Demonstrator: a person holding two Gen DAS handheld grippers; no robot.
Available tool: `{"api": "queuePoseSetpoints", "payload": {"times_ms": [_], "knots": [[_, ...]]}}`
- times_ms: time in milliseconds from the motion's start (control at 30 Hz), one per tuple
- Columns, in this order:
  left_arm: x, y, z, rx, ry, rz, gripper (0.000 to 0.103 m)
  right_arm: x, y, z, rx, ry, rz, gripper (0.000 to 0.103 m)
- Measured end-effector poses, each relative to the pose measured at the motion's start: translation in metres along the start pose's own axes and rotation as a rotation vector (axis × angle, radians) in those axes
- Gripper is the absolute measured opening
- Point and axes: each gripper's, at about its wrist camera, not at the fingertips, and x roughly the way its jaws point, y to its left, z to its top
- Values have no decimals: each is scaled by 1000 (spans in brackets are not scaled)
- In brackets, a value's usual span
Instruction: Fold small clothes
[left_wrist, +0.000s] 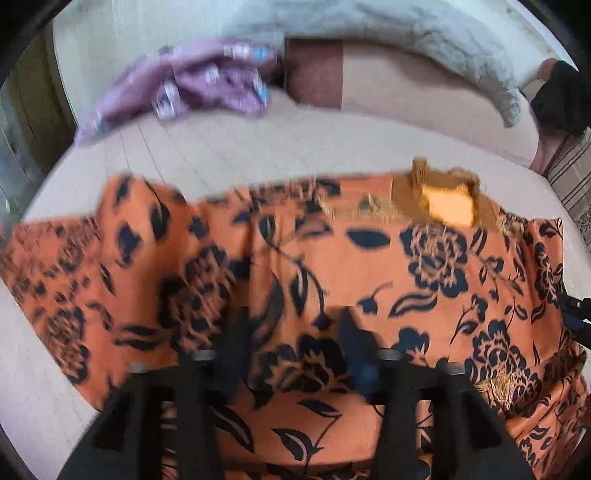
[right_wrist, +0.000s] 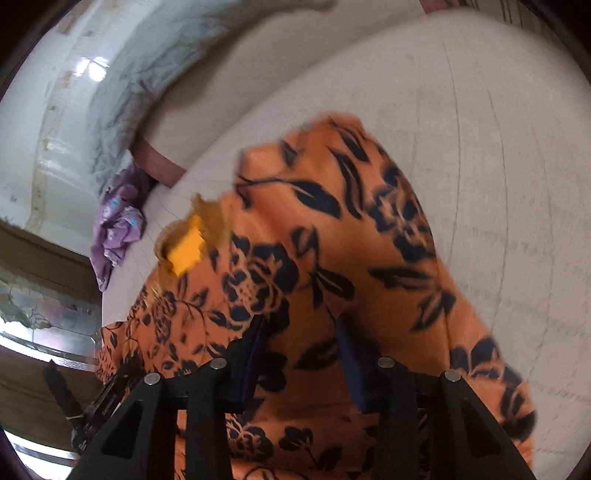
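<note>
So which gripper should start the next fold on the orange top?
Probably the right. The right gripper sits over the orange top near its outer edge, with bare sheet just beyond. The left gripper hovers mid-panel, far from any edge. Both look open; blur hides contact.

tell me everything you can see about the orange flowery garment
The orange garment is thin, smooth-looking fabric printed with black flowers and leaves. Its neckline has a darker golden-brown trim, with a brighter yellow-orange inside showing through. It lies spread but rumpled on a pale bed surface, blurred in both views. The left tongs and right tongs are open over it; contact is unclear.
</note>
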Motion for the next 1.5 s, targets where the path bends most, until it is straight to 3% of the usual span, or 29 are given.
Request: {"api": "queuePoseSetpoints", "payload": {"times_ms": [33, 67, 100, 167, 233, 433, 600, 700, 800, 833, 867, 900, 933, 1000, 1033, 1133, 1200, 1267, 1400, 1500], "knots": [[0, 1, -1, -9, -15, -3, 53, -1, 0, 0, -3, -6, -3, 40], [-1, 1, 0, -15, -21, -11, 42, -3, 1, -1, -6, -1, -8, 40], [-4, 2, 0, -20, -27, -24, 22, -5, 0, -1, -2, 4, -8, 40], [-11, 6, 0, -26, -61, -38, 5, -5, 0, -4, 8, 11, -6, 41], [-19, 14, 0, -57, -81, -86, 5, -3, 2, -7, 5, 10, -16, 41], [-61, 24, 3, -66, -146, -111, 5, -7, 5, -10, 9, 10, -17, 41], [-62, 42, -3, -67, -120, -48, 6, -11, 16, -13, -31, -2, -22, 43], [-39, 48, -7, -28, -7, 48, 7, -11, 29, -16, -72, -2, -12, 44], [-60, 65, -4, -62, -75, 32, 10, -12, 42, -19, -129, -18, -21, 44], [-72, 76, -2, -84, -123, 59, 17, -13, 44, -20, -143, -25, -22, 44], [-81, 90, -2, -109, -163, 103, 45, -14, 46, -20, -149, -28, -16, 49], [-86, 104, -4, -141, -186, 154, 80, -15, 46, -20, -144, -29, -8, 52], [-89, 129, -6, -210, -194, 247, 90, -15, 46, -19, -138, -31, -1, 56], [-84, 169, -13, -331, -162, 326, 92, -18, 46, -18, -131, -42, 12, 59], [-75, 198, -19, -437, -117, 325, 92, -18, 47, -18, -131, -45, 14, 61], [-52, 259, -41, -712, -19, 247, 92, -19, 46, -18, -123, -50, 32, 63], [-42, 286, -51, -859, -37, 192, 92, -17, 48, -20, -128, -47, 32, 63], [-47, 300, -48, -891, -104, 200, 92, -14, 51, -21, -136, -40, 27, 63], [-30, 322, -38, -924, -127, 201, 92, -5, 53, -24, -143, -18, 25, 63], [-25, 330, -22, -877, -160, 247, 92, 0, 52, -24, -148, -10, 15, 63]]}}
